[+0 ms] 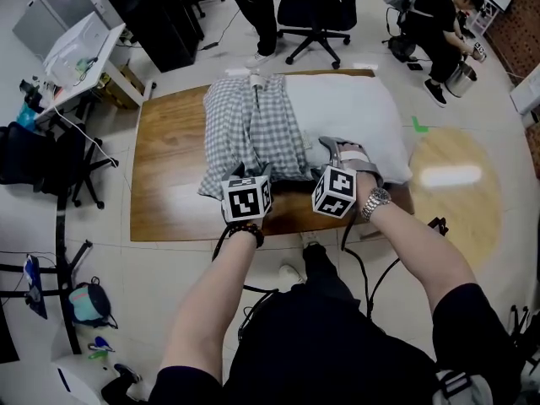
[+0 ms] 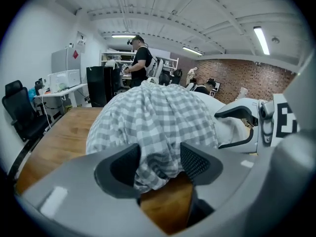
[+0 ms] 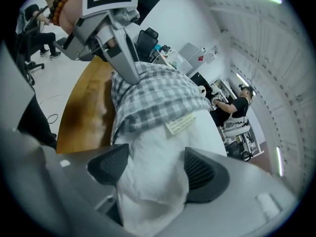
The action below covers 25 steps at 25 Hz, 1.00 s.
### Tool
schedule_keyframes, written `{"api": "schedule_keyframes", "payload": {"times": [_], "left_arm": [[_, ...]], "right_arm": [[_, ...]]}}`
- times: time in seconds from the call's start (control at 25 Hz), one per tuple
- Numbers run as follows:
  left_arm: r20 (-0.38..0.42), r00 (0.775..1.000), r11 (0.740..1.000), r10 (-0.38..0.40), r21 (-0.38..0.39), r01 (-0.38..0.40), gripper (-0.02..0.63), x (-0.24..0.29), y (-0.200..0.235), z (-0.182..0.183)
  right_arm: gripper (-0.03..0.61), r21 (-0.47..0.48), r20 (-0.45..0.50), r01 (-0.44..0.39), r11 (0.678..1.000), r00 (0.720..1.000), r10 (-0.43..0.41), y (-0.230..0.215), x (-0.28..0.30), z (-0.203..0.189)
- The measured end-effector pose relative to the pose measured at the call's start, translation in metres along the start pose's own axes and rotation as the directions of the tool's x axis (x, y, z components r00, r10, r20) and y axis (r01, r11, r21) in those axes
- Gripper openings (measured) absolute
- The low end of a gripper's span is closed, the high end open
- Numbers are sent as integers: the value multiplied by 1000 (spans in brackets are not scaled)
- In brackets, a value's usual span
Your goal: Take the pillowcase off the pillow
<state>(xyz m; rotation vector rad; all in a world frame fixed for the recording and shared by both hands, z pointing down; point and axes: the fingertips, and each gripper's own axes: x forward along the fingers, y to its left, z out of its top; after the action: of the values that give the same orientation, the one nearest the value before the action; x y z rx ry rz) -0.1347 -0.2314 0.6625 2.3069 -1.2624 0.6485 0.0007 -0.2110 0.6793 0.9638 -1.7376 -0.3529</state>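
A white pillow (image 1: 359,112) lies across the far half of the wooden counter (image 1: 169,175). The grey-checked pillowcase (image 1: 253,125) is bunched over its left part, so the right part is bare.

The left tool (image 2: 160,162) is at the near edge of the pillowcase. Its jaws stand apart with a hanging fold of the checked cloth between the pads, and bare counter shows just below. The cloth brushes the right pad – no squeeze on it can be seen.

The right tool (image 3: 157,169) is just to the right, at the pillow's near edge. Its jaws are spread wide around a white corner of the pillow, which fills the gap but is not pinched. A small sewn label (image 3: 180,124) sits on the pillow just at the pillowcase's hem – beyond the jaws.

Both tools lie close together, side by side.
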Motion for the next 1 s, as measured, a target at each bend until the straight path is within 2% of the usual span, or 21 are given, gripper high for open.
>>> {"api": "schedule_keyframes", "payload": {"times": [0.08, 0.16, 0.36, 0.44, 0.52, 0.64, 1.0], "left_arm": [[-11, 1000, 1000, 1, -1, -1, 252, 5, 2, -2], [-23, 1000, 1000, -5, 5, 6, 202, 9, 3, -2], [-67, 998, 999, -20, 31, 22, 57, 12, 10, -8], [-69, 997, 999, -22, 39, 25, 25, 9, 14, -7], [-64, 998, 999, -24, 37, 27, 20, 4, 20, -2], [-48, 999, 1000, -16, 20, 17, 15, -6, 31, 4], [-5, 1000, 1000, 25, -9, -25, 15, -30, 55, 25]], "right_arm": [[351, -7, -19, 6, 1000, 1000, -6, -1, 7, -3], [338, 3, -31, 12, 1000, 999, -12, -3, 11, -4], [161, 35, -43, 44, 998, 998, -43, -12, 11, -8], [99, 36, -41, 59, 998, 997, -58, -15, 7, -7], [58, 36, -42, 70, 997, 997, -68, -19, 2, -5], [31, 30, -42, 90, 996, 995, -88, -24, -6, -2], [18, 45, -40, 117, 992, 993, -115, -40, -33, -6]]}}
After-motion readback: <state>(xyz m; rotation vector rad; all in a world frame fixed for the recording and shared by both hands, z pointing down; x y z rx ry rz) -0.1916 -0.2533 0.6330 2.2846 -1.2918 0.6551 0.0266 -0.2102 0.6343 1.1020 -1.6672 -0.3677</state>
